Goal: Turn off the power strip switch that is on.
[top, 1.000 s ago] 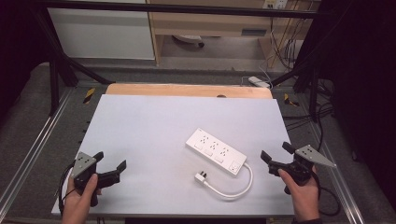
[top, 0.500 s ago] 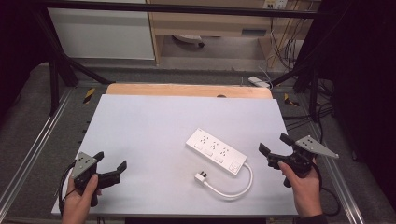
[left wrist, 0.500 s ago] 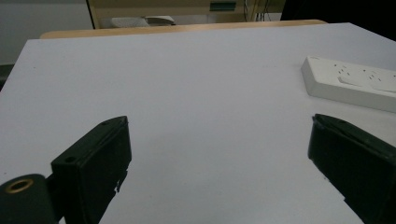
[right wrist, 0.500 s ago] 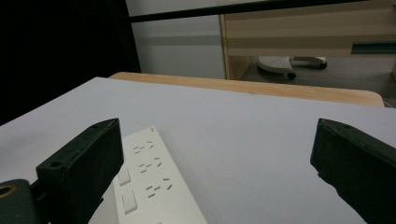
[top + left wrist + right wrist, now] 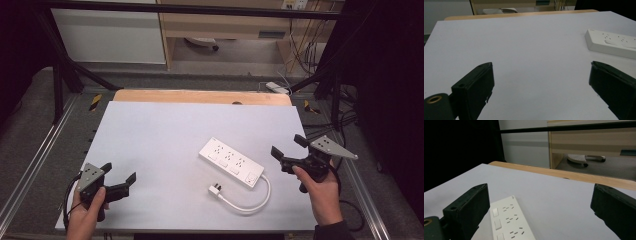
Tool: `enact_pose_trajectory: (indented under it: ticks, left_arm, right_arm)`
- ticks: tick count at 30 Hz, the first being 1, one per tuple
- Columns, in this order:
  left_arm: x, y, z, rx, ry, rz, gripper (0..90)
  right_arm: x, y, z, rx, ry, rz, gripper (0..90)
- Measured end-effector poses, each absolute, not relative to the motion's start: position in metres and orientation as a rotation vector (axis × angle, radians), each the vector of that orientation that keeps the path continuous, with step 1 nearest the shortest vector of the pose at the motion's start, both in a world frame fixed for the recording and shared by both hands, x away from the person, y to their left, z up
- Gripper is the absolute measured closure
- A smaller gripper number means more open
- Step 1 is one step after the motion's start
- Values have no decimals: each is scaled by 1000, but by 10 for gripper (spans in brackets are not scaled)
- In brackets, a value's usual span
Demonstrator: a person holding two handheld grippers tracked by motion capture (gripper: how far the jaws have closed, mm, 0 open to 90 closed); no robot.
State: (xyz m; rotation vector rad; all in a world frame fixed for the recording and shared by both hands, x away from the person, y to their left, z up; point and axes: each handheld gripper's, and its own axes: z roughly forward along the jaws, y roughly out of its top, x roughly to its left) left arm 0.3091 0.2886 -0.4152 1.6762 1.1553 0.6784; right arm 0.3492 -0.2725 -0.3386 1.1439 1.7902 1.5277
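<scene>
At the centre right of the high view lies the long white plastic power strip (image 5: 231, 162), flat on the pale grey table top (image 5: 165, 135) and set on a slant from upper left to lower right. Its white cable (image 5: 252, 200) loops out from the lower right end, curves down and back left, and ends in a white plug (image 5: 216, 190) lying just below the strip. In the lower left of the frame, the left gripper (image 5: 120, 177), black with a grey plate on top, sits in the person's left hand (image 5: 86, 215) near the table's front edge, well apart from the strip; its jaws stand wide apart with nothing between them. From the left gripper view the same spread shows (image 5: 541, 82), bare table between the jaws and the strip's end (image 5: 611, 43) at the upper right. Over at the right edge of the high view, the right gripper (image 5: 287, 147) is in the person's right hand (image 5: 322, 192), near the strip's lower right end but not touching. Its jaws gape wide too (image 5: 541, 202), and the right gripper view has the strip (image 5: 510, 222) at the lower left, its sockets and switches facing up.
</scene>
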Motion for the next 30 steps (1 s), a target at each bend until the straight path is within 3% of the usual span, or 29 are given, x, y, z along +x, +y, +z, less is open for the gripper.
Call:
enact_pose_trajectory:
  ticks: [15,29,30]
  left_arm:
    - [309,288,-415,1681,1153,676,62]
    - [310,288,-416,1689,1148,672,62]
    - [310,288,-416,1690,1148,671,62]
  right_arm:
    - [362,-249,-325,1104,1865,1524,60]
    - [373,-223,-317,1037,1929,1501,302]
    - [374,-219,-317,1012,1944,1496,383]
